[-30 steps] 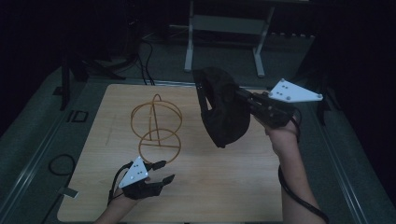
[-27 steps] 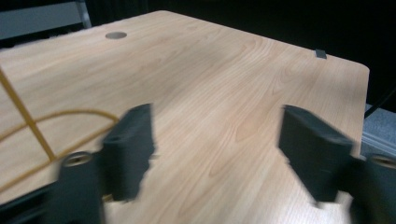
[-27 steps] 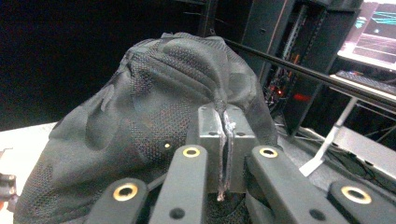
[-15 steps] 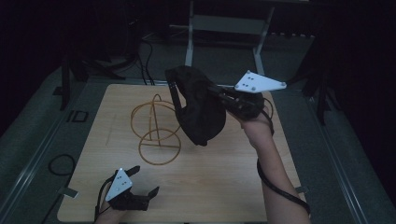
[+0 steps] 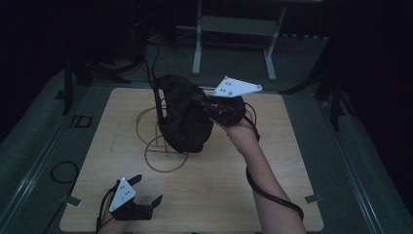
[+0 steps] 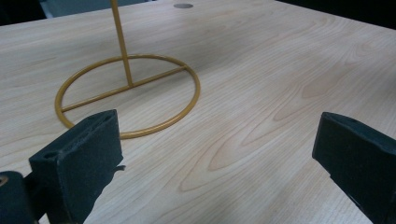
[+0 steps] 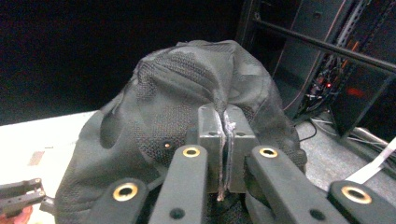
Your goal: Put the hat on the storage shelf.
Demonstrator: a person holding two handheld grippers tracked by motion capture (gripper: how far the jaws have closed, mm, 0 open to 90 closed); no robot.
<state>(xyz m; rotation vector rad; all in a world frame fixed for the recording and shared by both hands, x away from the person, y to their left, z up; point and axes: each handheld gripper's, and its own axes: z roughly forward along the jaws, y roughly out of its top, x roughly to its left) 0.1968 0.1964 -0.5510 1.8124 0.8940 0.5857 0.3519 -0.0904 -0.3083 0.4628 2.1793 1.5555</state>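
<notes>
High view: right gripper (image 5: 207, 105) clamped tight on a black mesh fabric cap (image 5: 182, 114), held in the air over the gold wire stand with ring base (image 5: 163, 153), which sits left of centre on the light wooden table (image 5: 272, 165). Left gripper (image 5: 141, 192) at 7 o'clock near the front edge, jaws spread wide, nothing in them. Bare board from 3 to 6 o'clock.

Left gripper view: both black jaws far apart, nothing between; ring base (image 6: 126, 95) at 11 o'clock, bare wood at 2 o'clock.

Right gripper view: jaws pinched together on a fold of the cap (image 7: 187, 116), which hangs in front.
</notes>
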